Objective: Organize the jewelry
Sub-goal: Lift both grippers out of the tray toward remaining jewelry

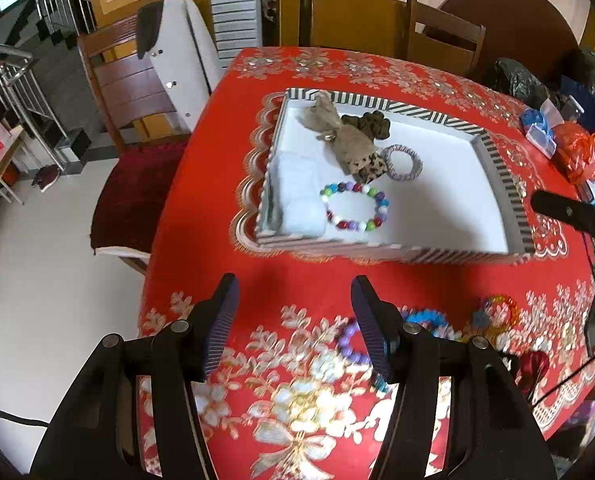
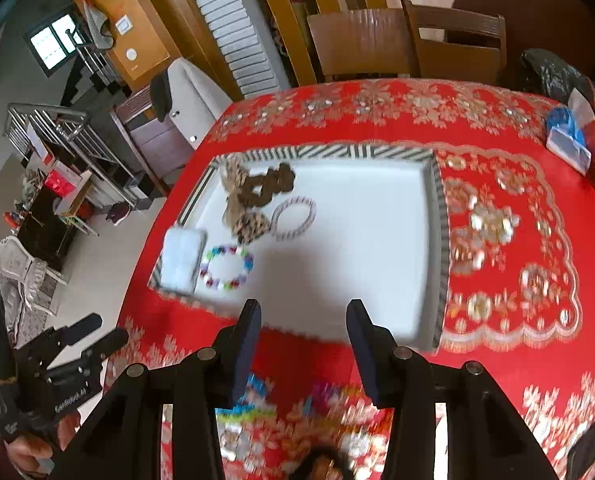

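1. Both black two-finger grippers, left (image 1: 295,320) and right (image 2: 303,344), stand open, holding nothing, above the red floral tablecloth (image 1: 225,184).
2. Multicoloured round-bead bracelet (image 1: 355,207): glossy ring lying flat in the white striped-rim tray (image 1: 501,184), near its left edge.
3. Grey ribbed hair tie (image 1: 404,162) and brown fabric scrunchies (image 1: 345,136): toward the tray's far-left corner.

You see round table under red floral-patterned tablecloth (image 1: 225,152). On it: white rectangular tray with black-white striped rim (image 1: 497,168), centre. Your near edge: loose coloured bead bracelets (image 1: 425,320), blurred. Far right: blue-white packet (image 2: 569,136), red plastic bag (image 1: 581,152).
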